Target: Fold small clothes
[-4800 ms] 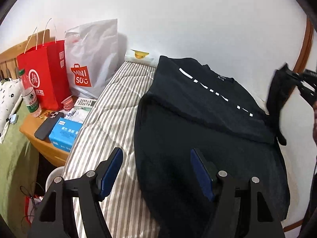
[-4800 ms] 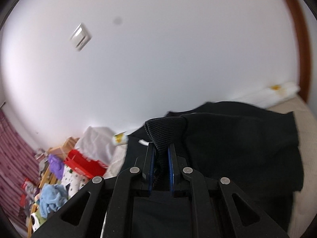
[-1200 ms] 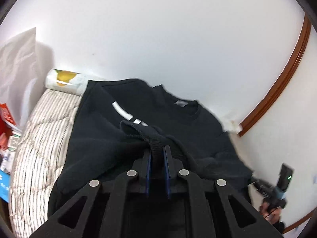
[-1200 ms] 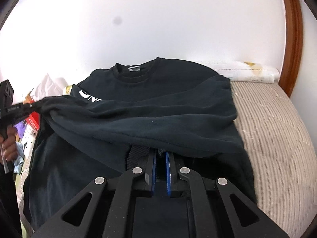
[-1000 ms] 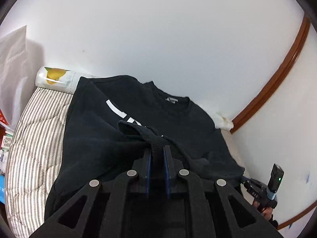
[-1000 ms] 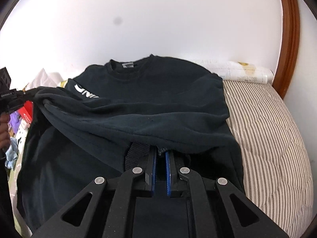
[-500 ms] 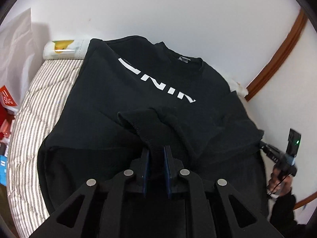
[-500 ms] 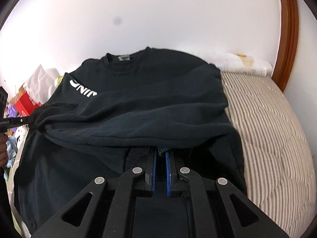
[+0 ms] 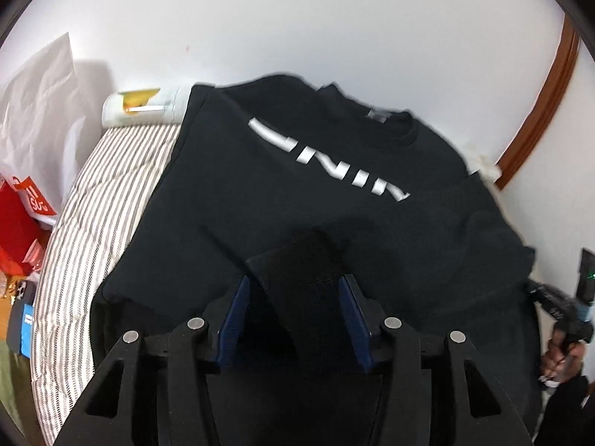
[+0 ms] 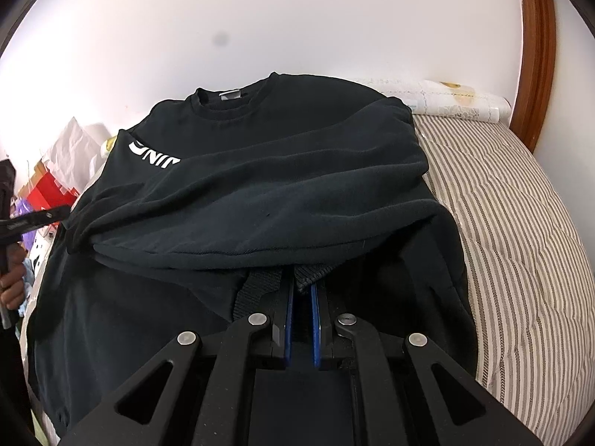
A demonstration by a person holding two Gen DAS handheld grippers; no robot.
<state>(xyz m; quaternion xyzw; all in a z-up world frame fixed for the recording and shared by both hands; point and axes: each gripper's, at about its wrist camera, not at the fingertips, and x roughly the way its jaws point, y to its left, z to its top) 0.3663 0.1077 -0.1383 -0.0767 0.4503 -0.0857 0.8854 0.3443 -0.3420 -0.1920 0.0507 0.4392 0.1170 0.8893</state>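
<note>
Black sweatshirt (image 9: 334, 200) is spread on the striped bed (image 10: 520, 223). Left tongs (image 9: 293, 316) are opening, ribbed cuff (image 9: 301, 264) loose between them. Right tongs (image 10: 302, 299) are pinched on the hem (image 10: 310, 273). Risk: released sleeve may slump, skewing the fold.

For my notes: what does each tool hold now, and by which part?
The right tool pinches the black sweatshirt by its ribbed edge. The left tool is opening; its cuff lies loose.
</note>
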